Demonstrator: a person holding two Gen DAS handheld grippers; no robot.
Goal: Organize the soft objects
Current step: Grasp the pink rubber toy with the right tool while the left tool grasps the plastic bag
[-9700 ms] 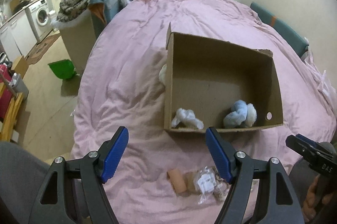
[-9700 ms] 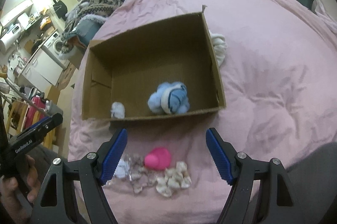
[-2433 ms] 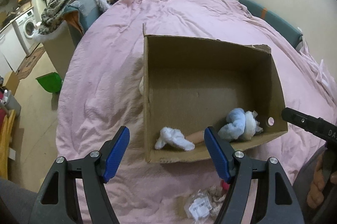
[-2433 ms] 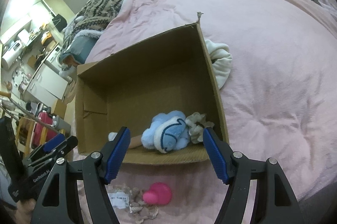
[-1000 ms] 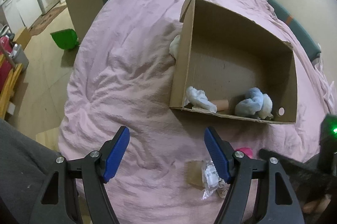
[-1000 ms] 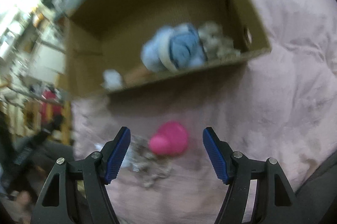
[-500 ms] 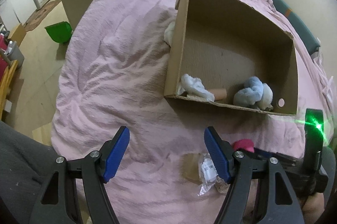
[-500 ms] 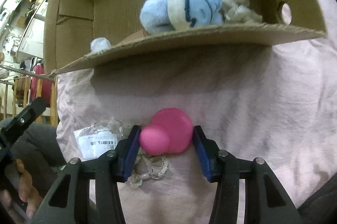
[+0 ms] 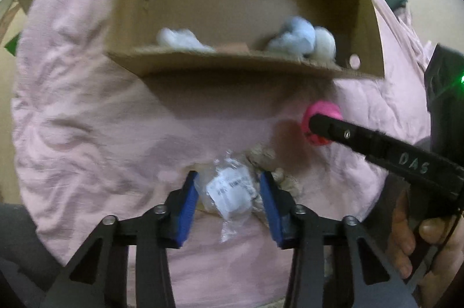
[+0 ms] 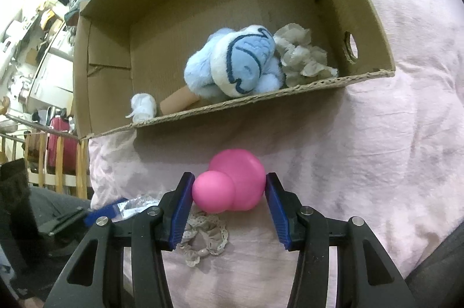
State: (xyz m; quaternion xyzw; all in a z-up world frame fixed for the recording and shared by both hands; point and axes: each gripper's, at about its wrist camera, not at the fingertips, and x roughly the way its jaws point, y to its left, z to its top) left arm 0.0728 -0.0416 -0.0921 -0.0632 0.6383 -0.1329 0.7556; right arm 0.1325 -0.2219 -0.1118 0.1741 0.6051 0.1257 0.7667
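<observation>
left wrist view: the left gripper [image 9: 229,193] has just been closing, its blue pads flanking a clear plastic packet with a white label [image 9: 229,189] on the pink bed cover [image 9: 95,134]; whether they press it i cannot tell. at 2 o'clock sits the pink rounded squishy toy [image 9: 320,112].

right wrist view: the right gripper [image 10: 229,196] pinches that pink toy [image 10: 232,186]. at 12 o'clock the open cardboard box [image 10: 374,26] holds a light blue plush toy [image 10: 237,64].
</observation>
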